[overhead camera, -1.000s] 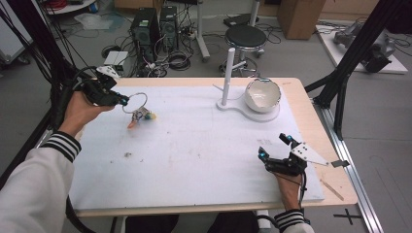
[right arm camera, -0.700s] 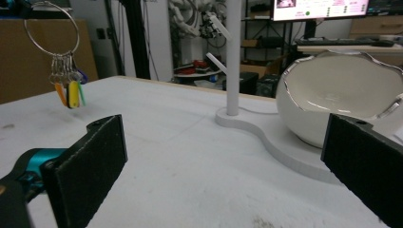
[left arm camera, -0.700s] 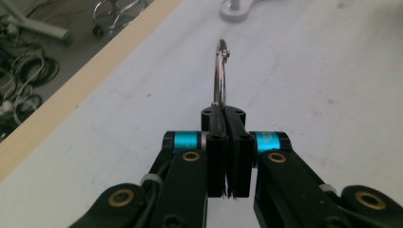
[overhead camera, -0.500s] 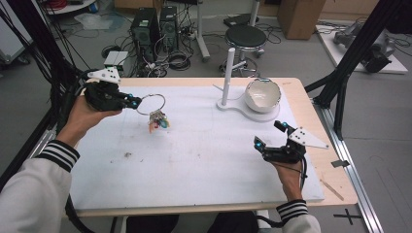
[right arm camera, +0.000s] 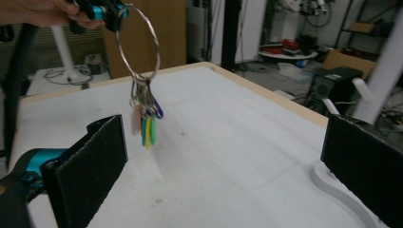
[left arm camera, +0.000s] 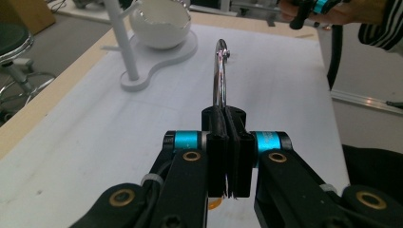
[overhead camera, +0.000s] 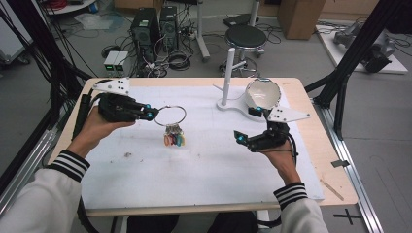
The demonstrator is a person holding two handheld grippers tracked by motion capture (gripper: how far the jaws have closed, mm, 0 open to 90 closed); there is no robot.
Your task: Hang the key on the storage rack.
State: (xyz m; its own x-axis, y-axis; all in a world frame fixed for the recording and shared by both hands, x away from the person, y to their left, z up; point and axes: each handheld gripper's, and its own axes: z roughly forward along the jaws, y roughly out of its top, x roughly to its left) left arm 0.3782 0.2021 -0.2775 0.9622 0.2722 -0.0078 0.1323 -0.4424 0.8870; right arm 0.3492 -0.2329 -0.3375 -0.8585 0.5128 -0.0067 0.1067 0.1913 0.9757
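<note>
L gripper (overhead camera: 151,114) pinches the big key ring (overhead camera: 170,115) at its rim, keys (overhead camera: 174,141) dangling above the table (overhead camera: 204,165) w/ stand post (overhead camera: 227,73) to its right; R gripper (overhead camera: 252,127), jaws spread wide, empty, faces ring.

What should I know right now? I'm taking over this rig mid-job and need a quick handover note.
Left gripper: jaws shut on the metal ring, held up off the table; coloured tags dangle below it.
Right gripper: jaws open, empty, raised over the white mat, facing the ring.
White stand with its peg and the white bowl sit at the far right of the mat.
Done: ring picked up.
Left: probably hanging it on the stand, or handing it over.
</note>
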